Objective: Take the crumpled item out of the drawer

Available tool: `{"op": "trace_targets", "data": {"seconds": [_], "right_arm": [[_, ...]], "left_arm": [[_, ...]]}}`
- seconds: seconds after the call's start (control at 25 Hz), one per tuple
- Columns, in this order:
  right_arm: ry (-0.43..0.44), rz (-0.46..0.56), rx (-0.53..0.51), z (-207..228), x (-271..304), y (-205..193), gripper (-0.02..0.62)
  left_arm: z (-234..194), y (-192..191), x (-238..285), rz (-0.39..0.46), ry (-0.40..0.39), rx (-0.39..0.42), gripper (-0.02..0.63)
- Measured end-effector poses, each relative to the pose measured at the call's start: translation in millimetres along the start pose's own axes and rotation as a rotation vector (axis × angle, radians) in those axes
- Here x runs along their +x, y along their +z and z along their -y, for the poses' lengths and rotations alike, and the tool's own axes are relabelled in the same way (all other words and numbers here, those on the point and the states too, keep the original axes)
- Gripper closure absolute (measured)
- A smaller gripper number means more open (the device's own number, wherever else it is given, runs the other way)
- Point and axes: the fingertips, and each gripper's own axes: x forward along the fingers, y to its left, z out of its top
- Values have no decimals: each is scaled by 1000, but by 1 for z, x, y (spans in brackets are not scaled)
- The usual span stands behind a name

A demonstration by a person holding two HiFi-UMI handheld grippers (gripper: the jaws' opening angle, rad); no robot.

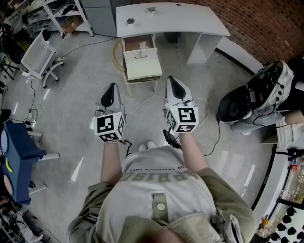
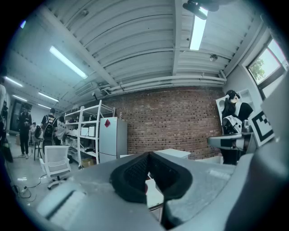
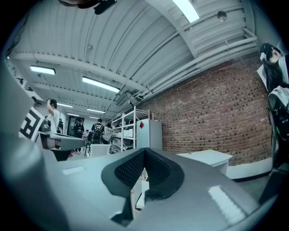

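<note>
A white desk stands ahead of me with its drawer pulled open towards me. A small pale pinkish crumpled item lies inside, at the back of the drawer. My left gripper and right gripper hover side by side over the floor. Both point at the desk and stay well short of the drawer. In the left gripper view the left gripper has its jaws shut, with nothing between them. In the right gripper view the right gripper is the same.
A white mesh office chair stands at the left and a blue stand nearer. A black and white machine sits at the right by the brick wall. Cables trail over the grey floor. Shelving is at the back left.
</note>
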Motion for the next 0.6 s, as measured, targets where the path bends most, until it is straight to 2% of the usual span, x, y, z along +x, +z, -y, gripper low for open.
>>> {"op": "trace_targets", "data": {"seconds": [0.6], "right_arm": [[1, -9, -11, 12, 10, -20, 594]], "left_arm": [[2, -25, 16, -27, 4, -8, 598]]}}
